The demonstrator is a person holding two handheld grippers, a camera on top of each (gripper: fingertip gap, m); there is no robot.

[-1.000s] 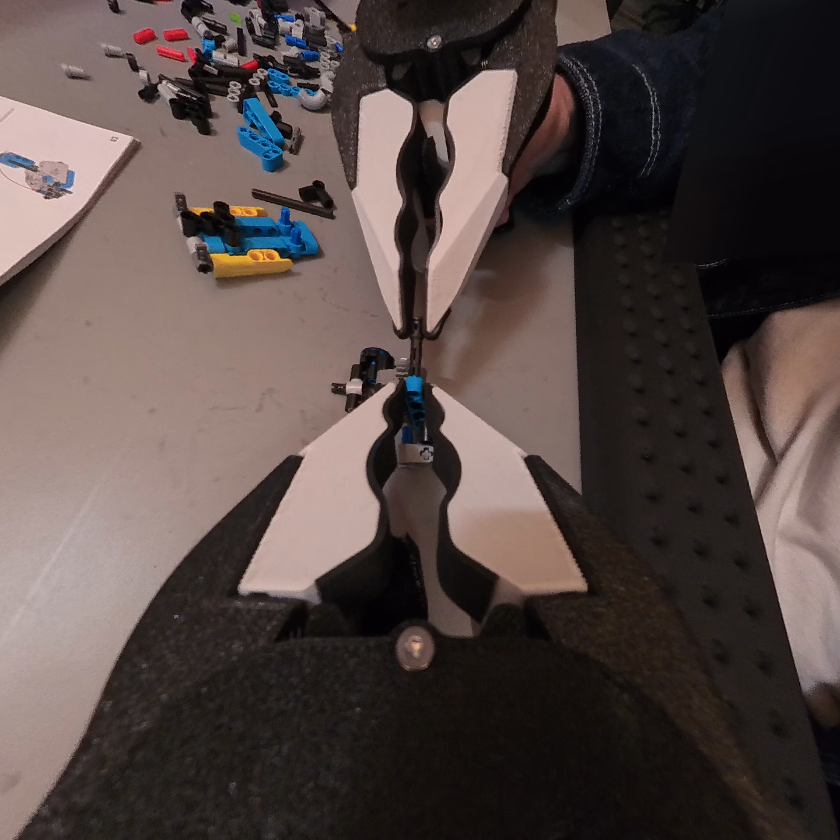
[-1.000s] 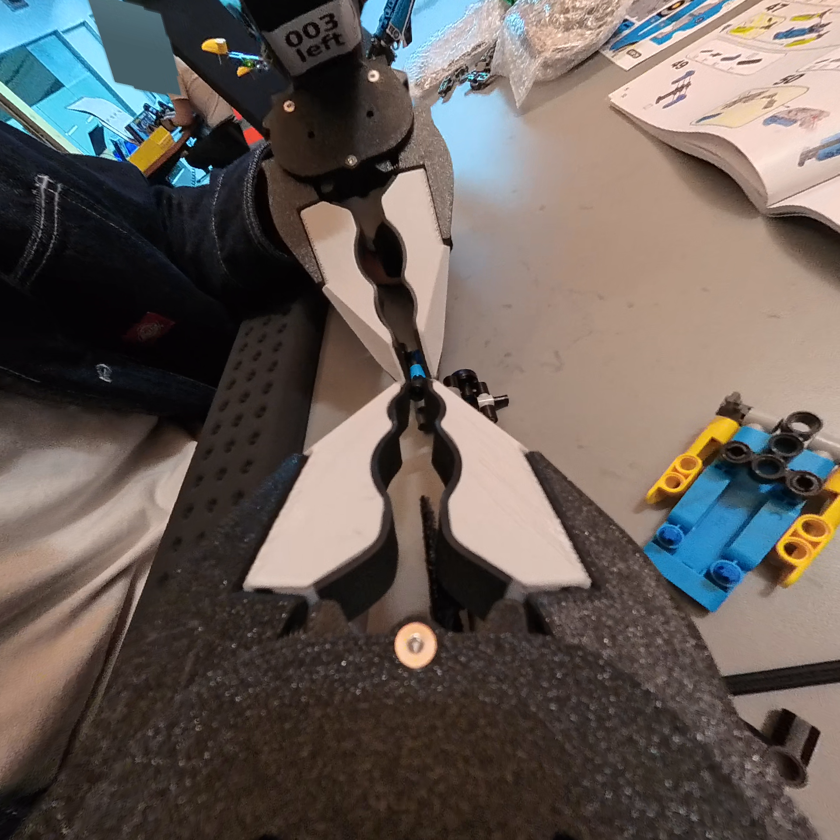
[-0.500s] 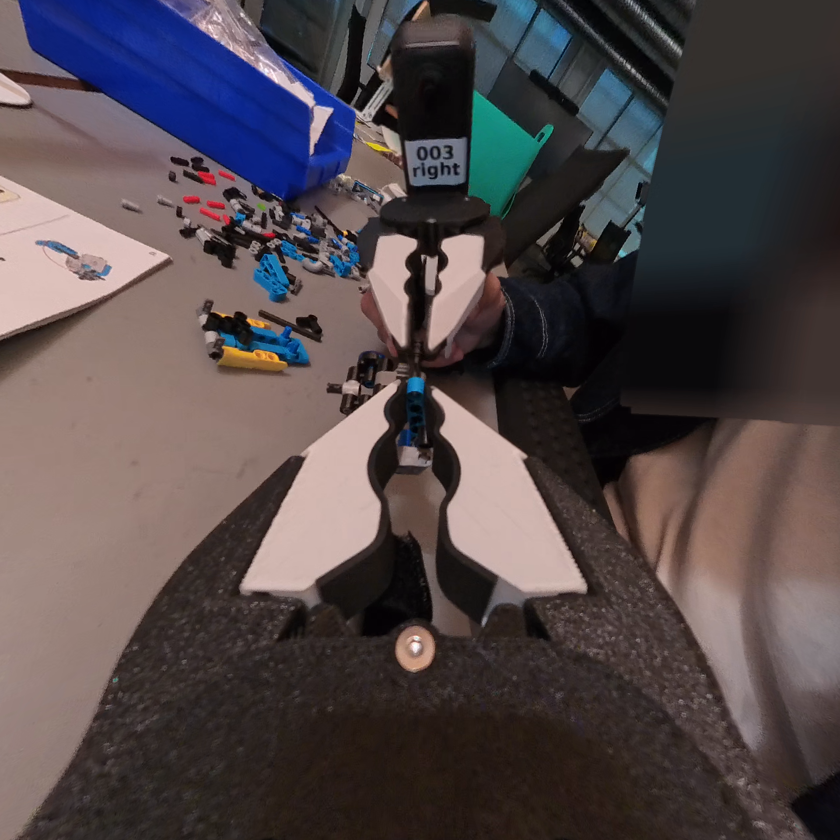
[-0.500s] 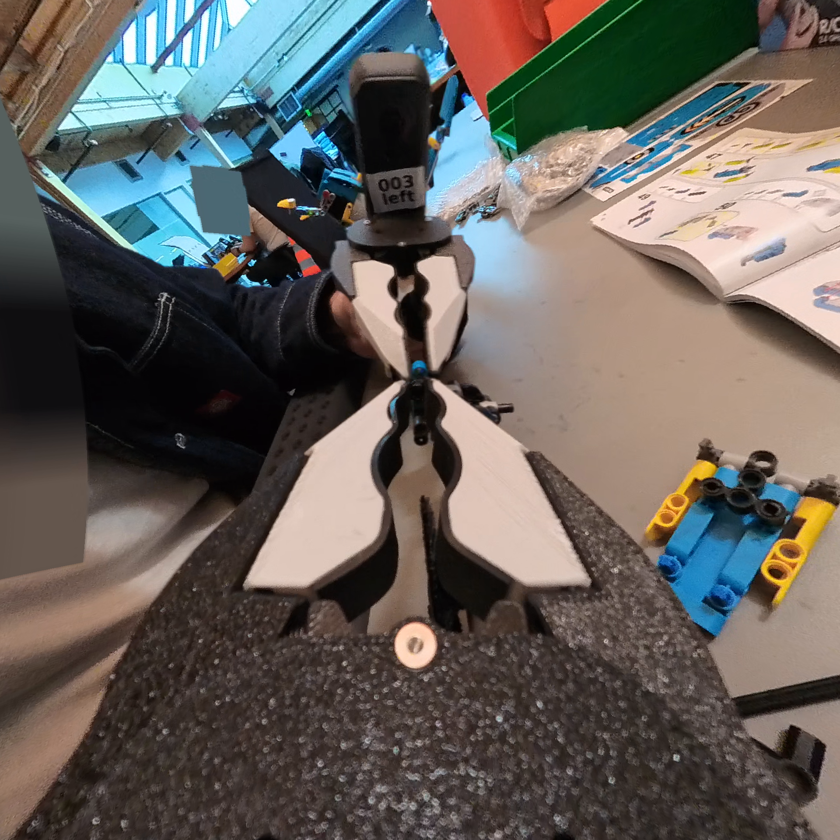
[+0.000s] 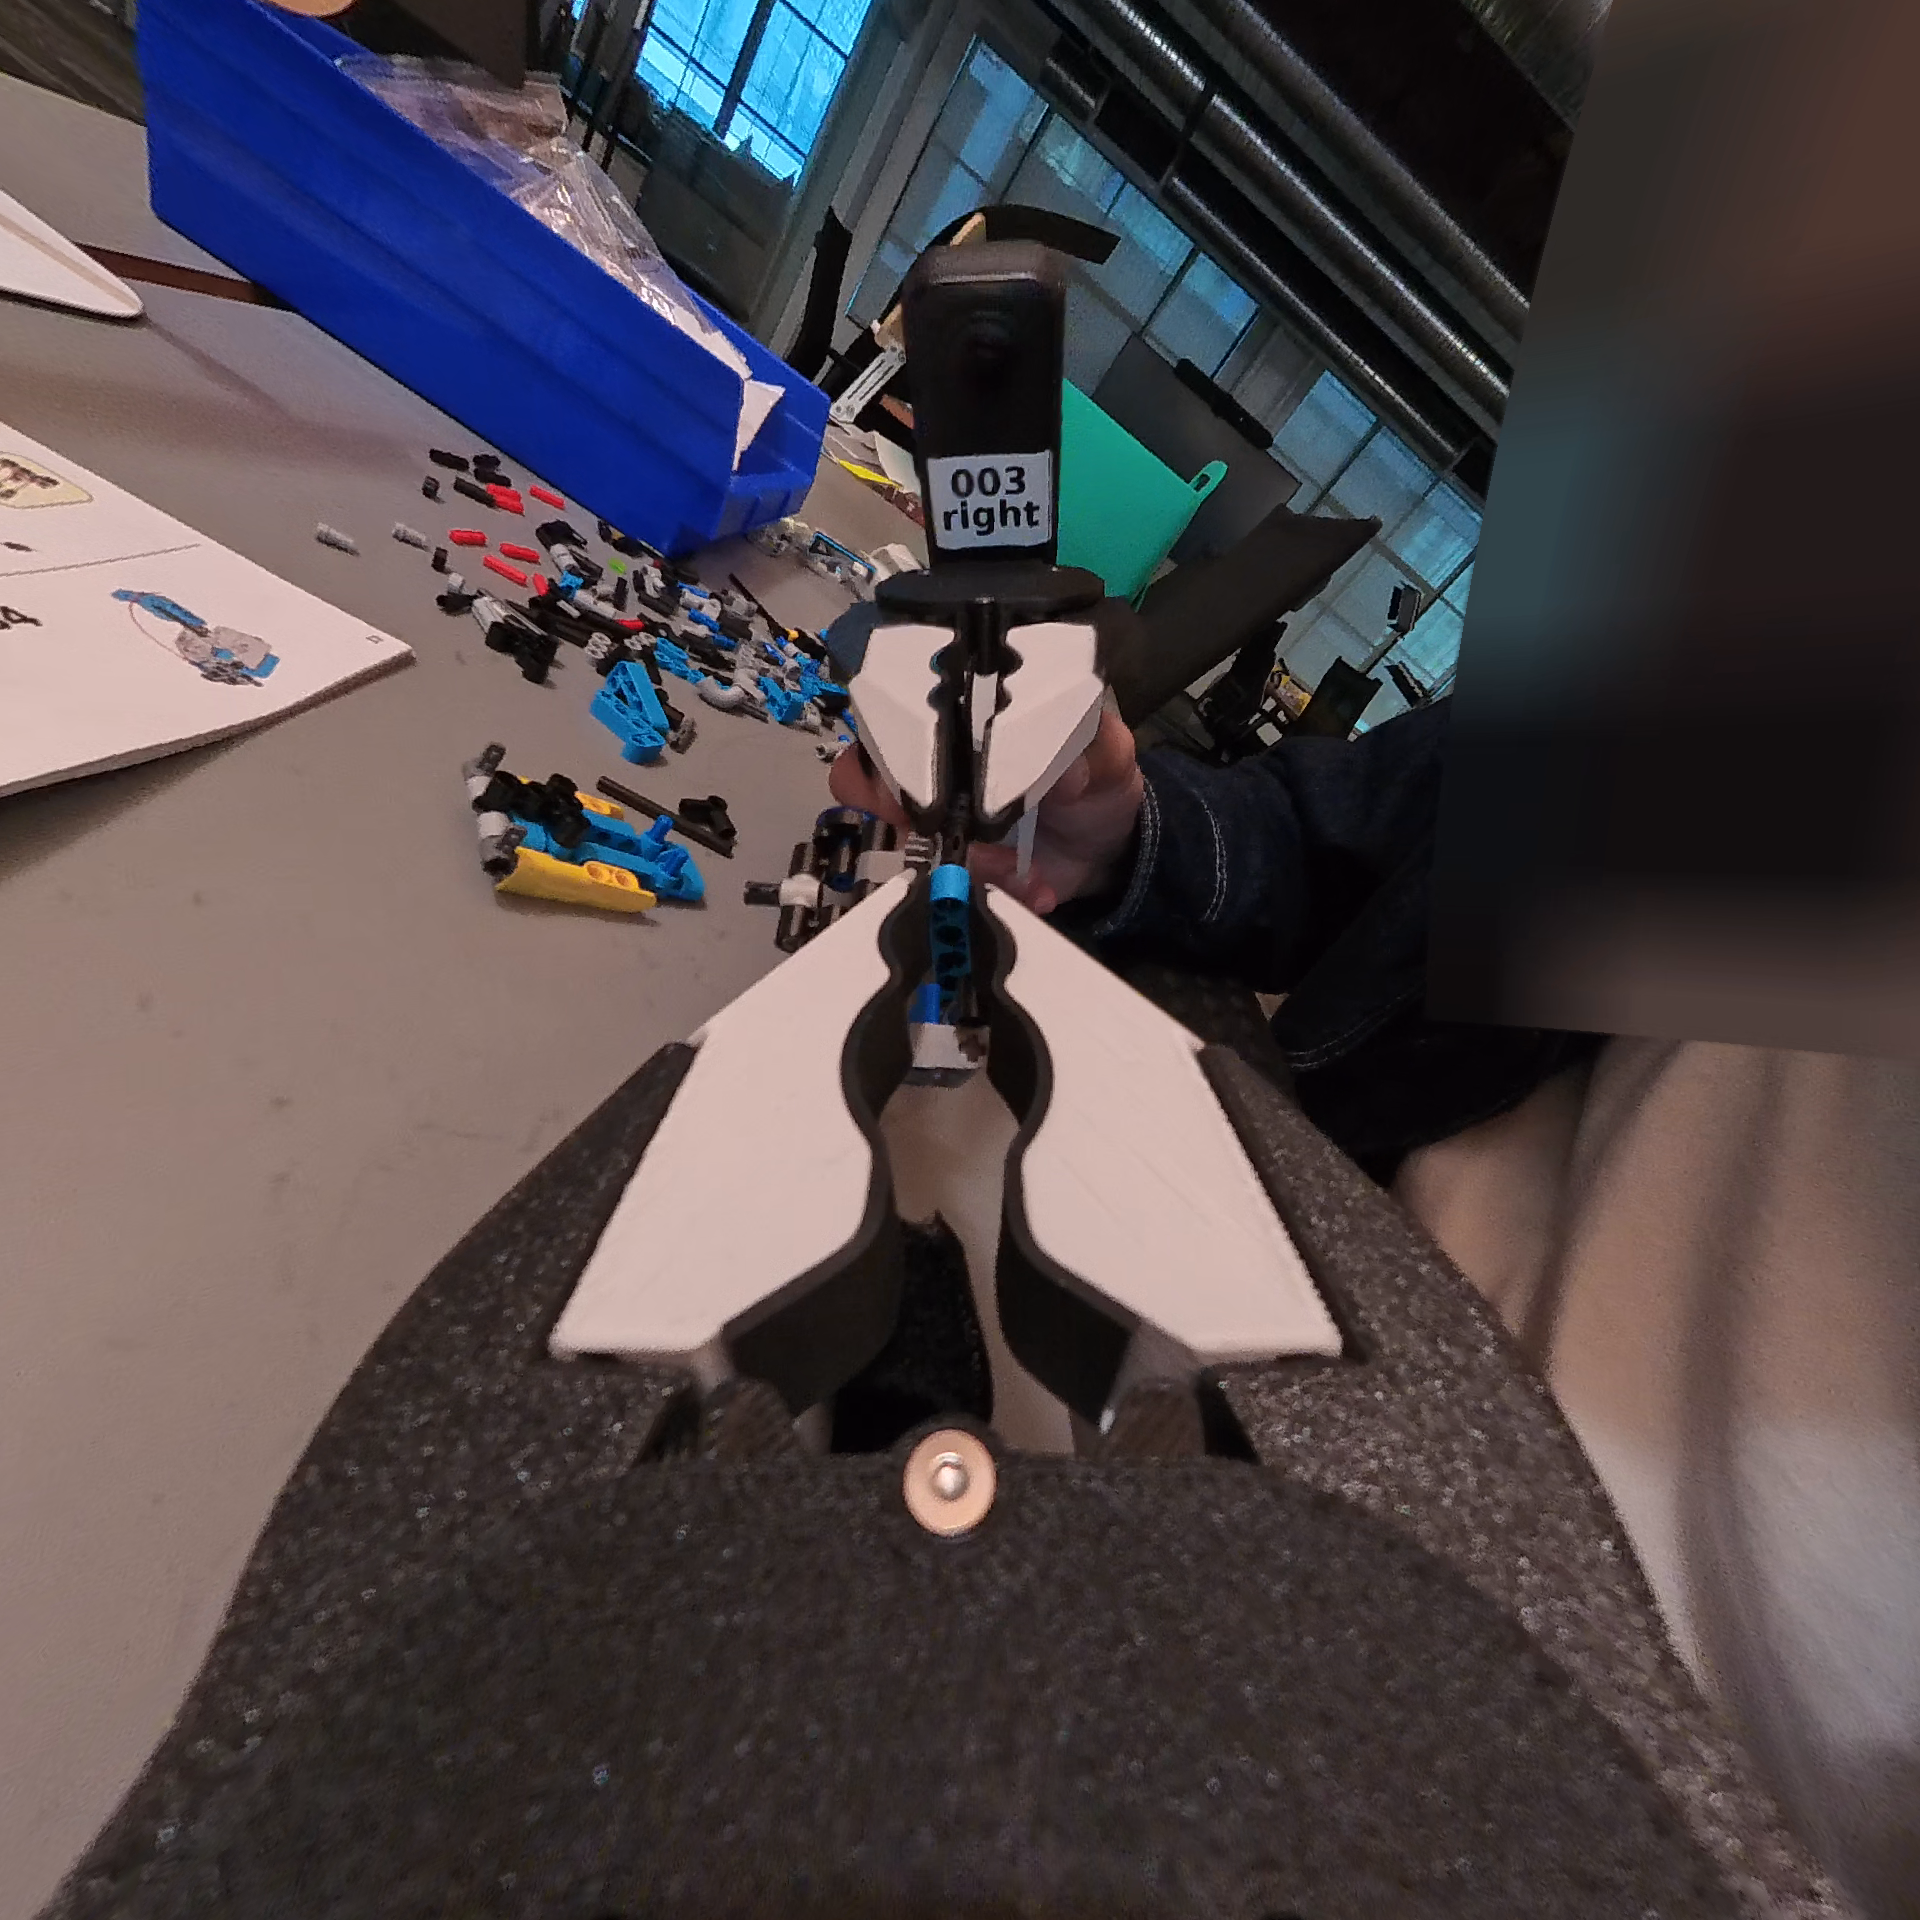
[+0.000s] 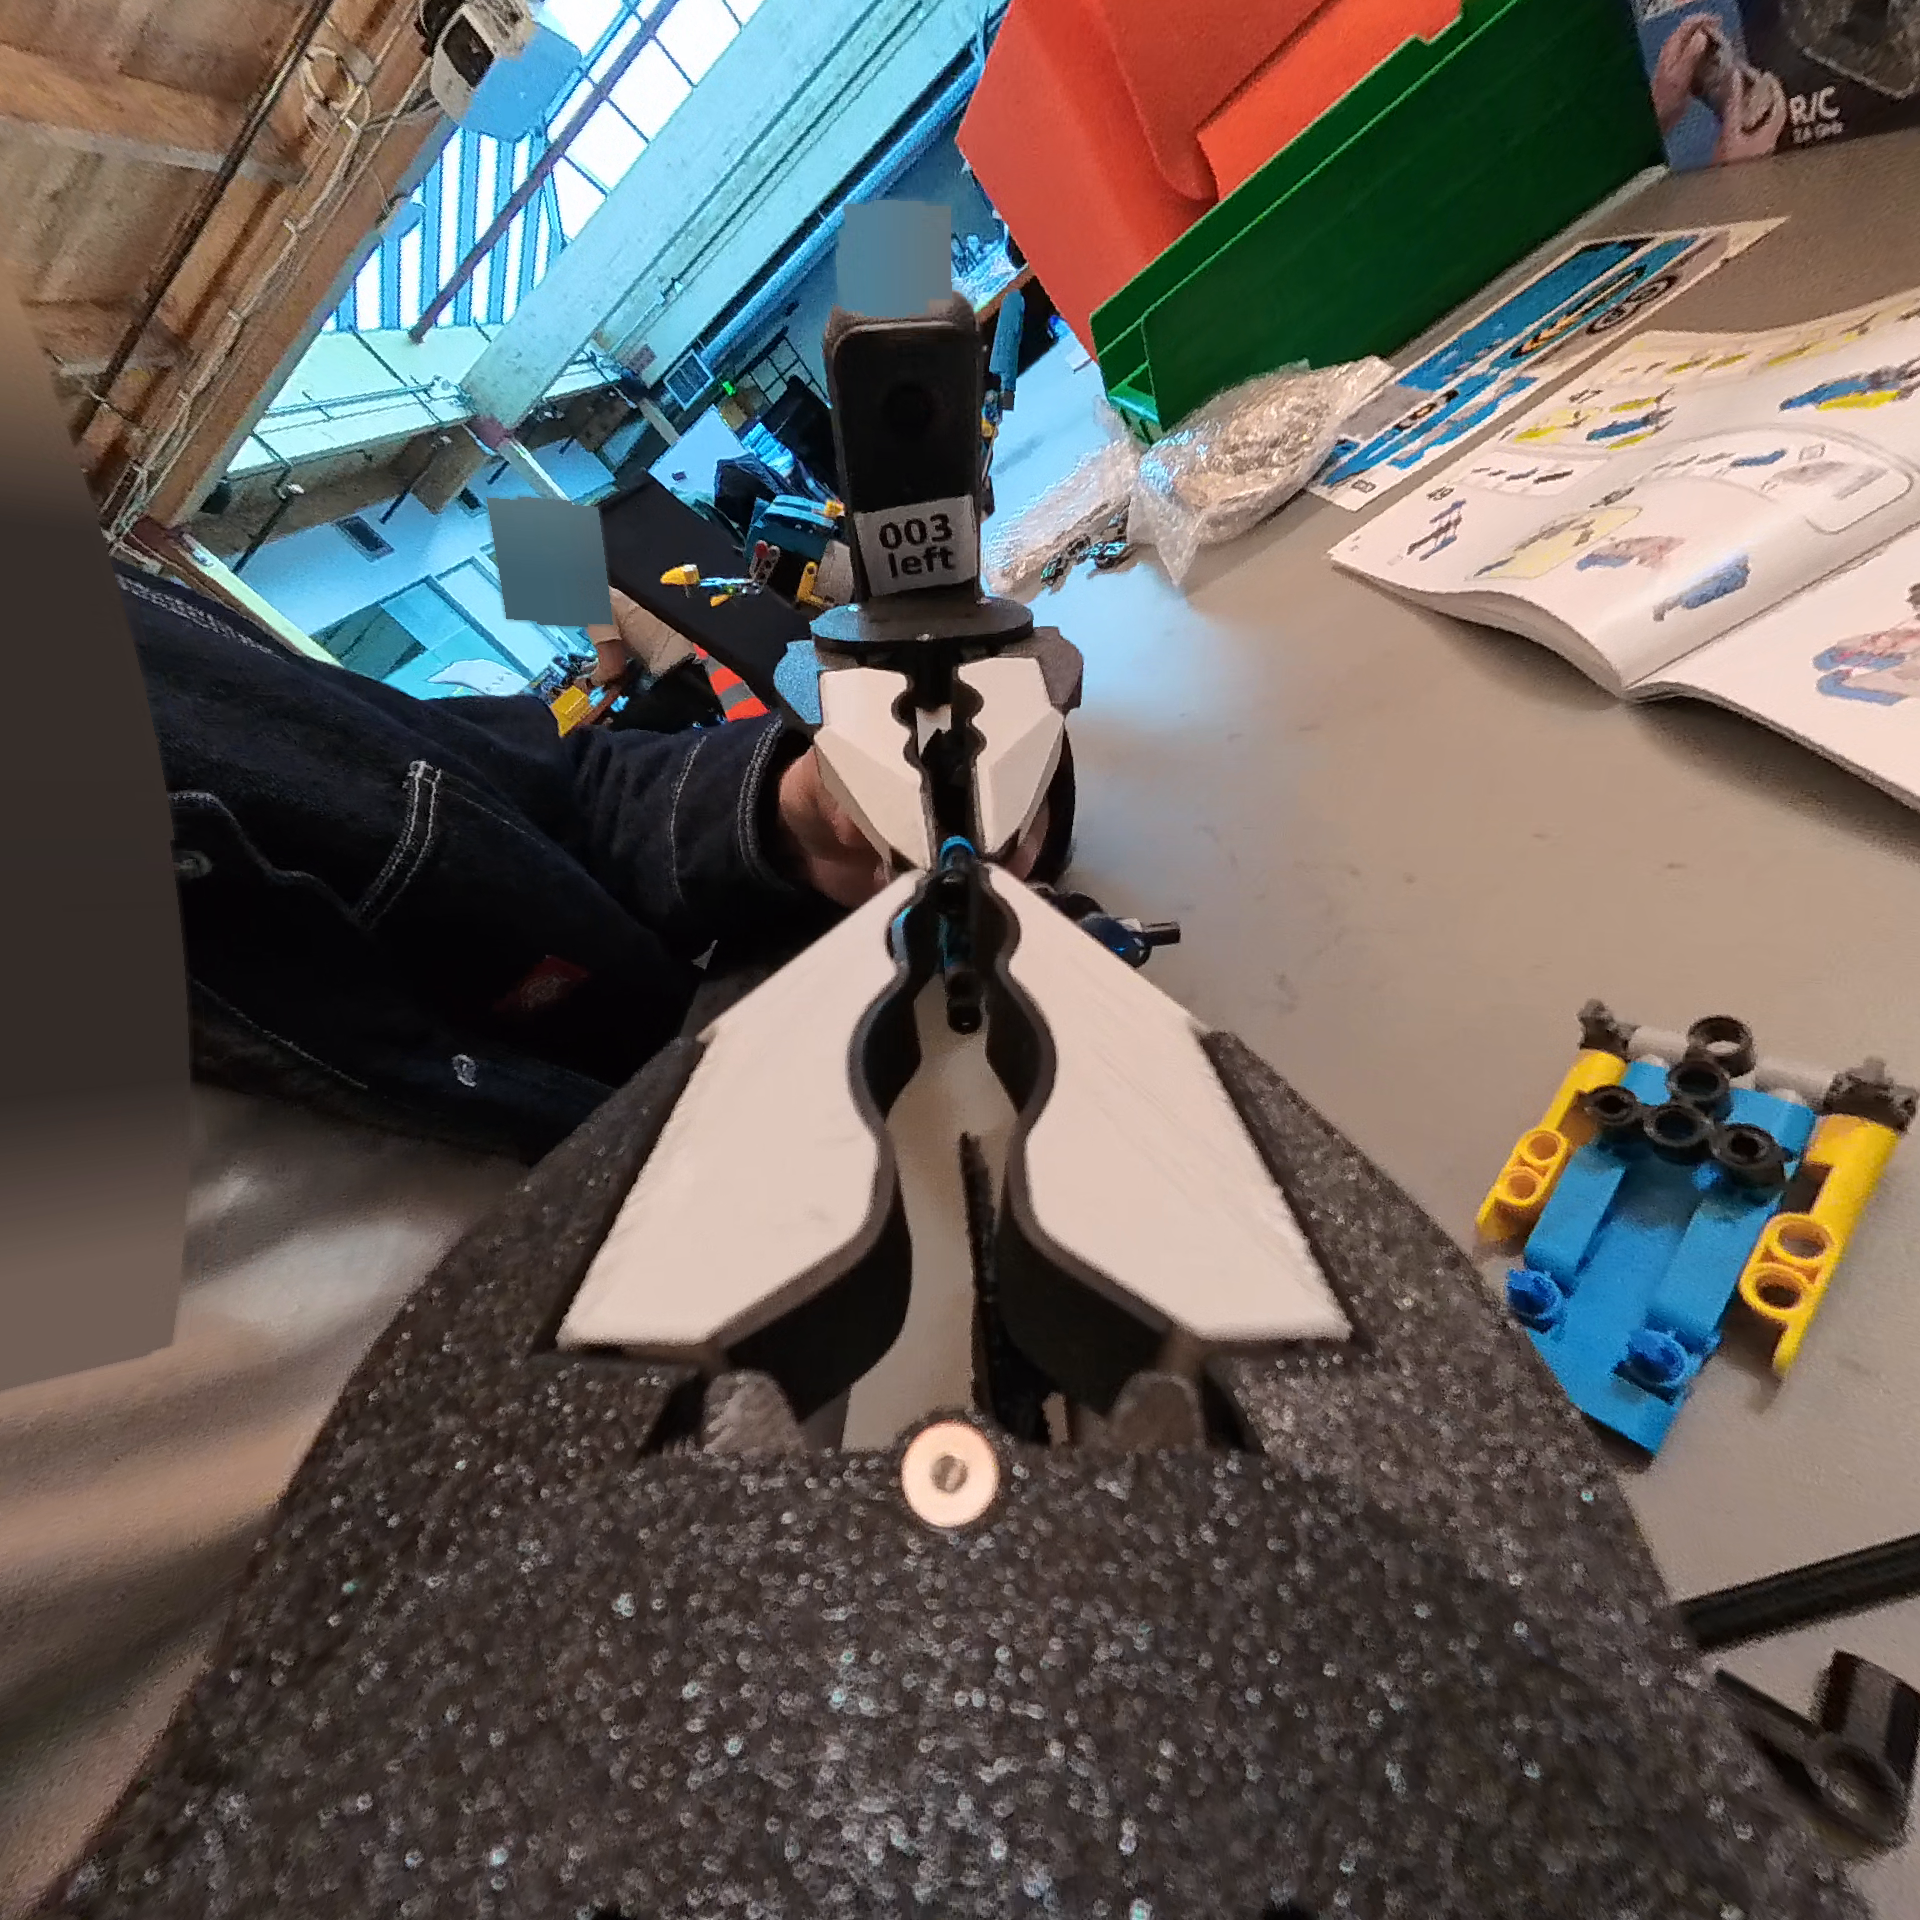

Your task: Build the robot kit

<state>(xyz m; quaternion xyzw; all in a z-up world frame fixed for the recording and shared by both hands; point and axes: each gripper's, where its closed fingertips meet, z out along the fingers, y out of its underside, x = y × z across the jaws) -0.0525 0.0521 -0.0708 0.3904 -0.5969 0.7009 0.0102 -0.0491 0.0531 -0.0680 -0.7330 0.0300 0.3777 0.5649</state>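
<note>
Left wrist view: two grippers meet tip to tip above the grey table (image 5: 260,1091).
The left gripper (image 5: 951,896) is clamped on a blue beam (image 5: 951,935). Facing it, the right gripper (image 5: 951,821) pinches a thin black rod (image 6: 961,982), and the two parts seem to touch. Behind lie a yellow-blue block (image 5: 582,857), loose parts (image 5: 644,623) and a blue bin (image 5: 468,260).
</note>
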